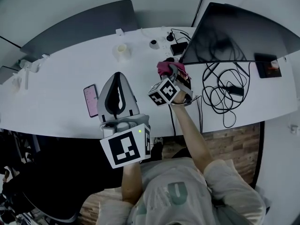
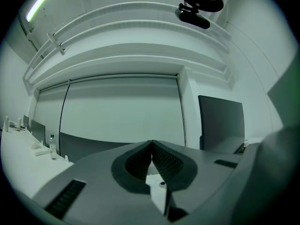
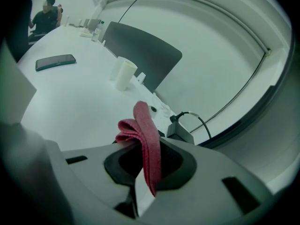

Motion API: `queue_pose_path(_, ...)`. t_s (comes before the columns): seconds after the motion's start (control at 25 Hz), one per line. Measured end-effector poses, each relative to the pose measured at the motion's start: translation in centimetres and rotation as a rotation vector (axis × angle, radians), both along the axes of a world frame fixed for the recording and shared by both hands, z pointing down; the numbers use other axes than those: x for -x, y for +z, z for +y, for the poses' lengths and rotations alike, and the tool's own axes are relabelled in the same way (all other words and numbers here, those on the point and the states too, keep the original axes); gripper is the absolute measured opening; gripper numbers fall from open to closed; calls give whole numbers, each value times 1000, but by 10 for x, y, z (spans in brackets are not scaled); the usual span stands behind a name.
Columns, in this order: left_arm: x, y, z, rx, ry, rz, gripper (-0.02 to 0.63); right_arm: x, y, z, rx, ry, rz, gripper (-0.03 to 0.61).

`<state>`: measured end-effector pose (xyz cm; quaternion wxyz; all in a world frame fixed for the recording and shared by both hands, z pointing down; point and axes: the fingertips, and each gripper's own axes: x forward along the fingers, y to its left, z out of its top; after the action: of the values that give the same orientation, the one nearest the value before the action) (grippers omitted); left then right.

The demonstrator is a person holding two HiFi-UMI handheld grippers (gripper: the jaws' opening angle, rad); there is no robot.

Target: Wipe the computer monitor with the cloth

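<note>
The computer monitor (image 1: 234, 32) stands at the back right of the white desk (image 1: 61, 107), its screen dark. A red cloth (image 1: 164, 68) is pinched in my right gripper (image 1: 171, 70), just left of the monitor's lower left corner and apart from the screen. In the right gripper view the cloth (image 3: 140, 121) sticks up folded from the shut jaws of the right gripper (image 3: 149, 146). My left gripper (image 1: 118, 77) hovers over the desk's front, shut and empty. In its own view the left gripper (image 2: 151, 143) has its jaws meeting at the tips.
A phone (image 1: 90, 100) lies left of the left gripper. A white roll (image 1: 123, 51) and a power adapter (image 1: 178, 48) sit further back. Tangled cables (image 1: 225, 90) lie under the monitor. A grey divider (image 1: 79, 27) borders the far edge. A person (image 3: 46, 18) sits far off.
</note>
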<state>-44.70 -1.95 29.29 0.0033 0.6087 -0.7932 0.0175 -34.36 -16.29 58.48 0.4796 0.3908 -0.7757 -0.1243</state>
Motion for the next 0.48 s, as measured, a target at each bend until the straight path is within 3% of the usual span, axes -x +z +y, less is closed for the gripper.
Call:
queue_pose_path(0.12,3,-1,2,1,-8,-4,15,4,-2,3,26,-8,-31,54)
queue_pose_path(0.24,5,-3,2,-3,-17,-9,15,14,-20,11,57,-36,-125,54)
queue_pose_path(0.48,3,-16,6,-21,-36,-45,15,35,-116,38,71,-125,-474,54)
